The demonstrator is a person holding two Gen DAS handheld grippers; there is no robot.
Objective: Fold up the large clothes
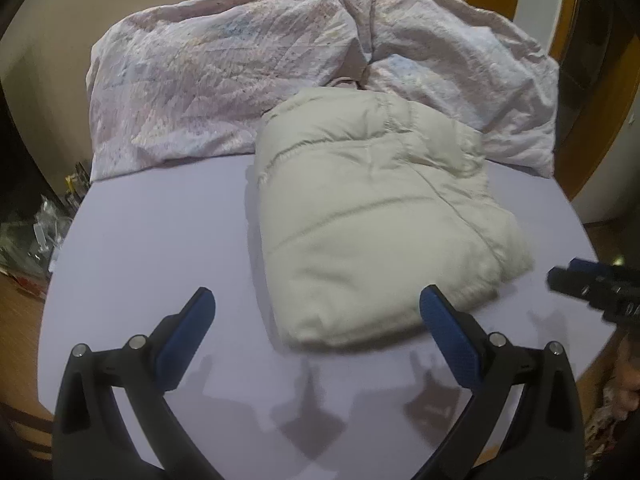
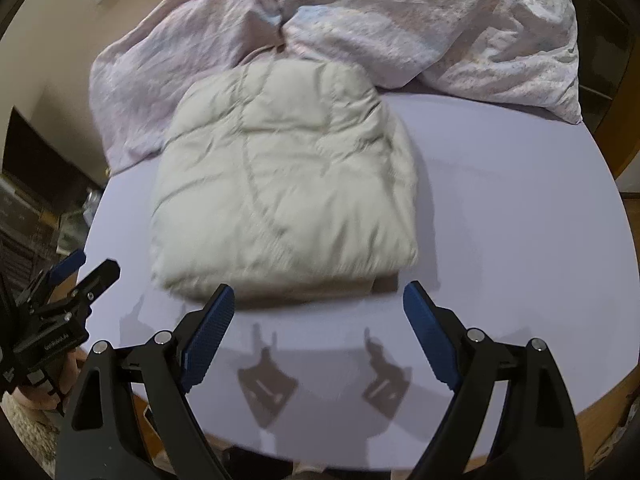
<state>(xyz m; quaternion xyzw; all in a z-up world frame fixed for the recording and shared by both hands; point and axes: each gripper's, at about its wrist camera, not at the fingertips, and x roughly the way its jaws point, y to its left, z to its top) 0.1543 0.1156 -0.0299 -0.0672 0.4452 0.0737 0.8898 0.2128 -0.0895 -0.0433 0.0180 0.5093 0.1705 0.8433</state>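
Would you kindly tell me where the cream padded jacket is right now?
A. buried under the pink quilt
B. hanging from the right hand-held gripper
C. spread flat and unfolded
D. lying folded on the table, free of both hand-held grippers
D: the cream padded jacket lies as a folded bundle on the table, with both hand-held grippers open and clear of it.

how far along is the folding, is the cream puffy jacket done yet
Done: the cream jacket lies as a compact folded bundle on the lilac table. In hand: nothing; the left gripper and right gripper are both open and off the fabric. Left: the pink quilt behind it is crumpled, unfolded.
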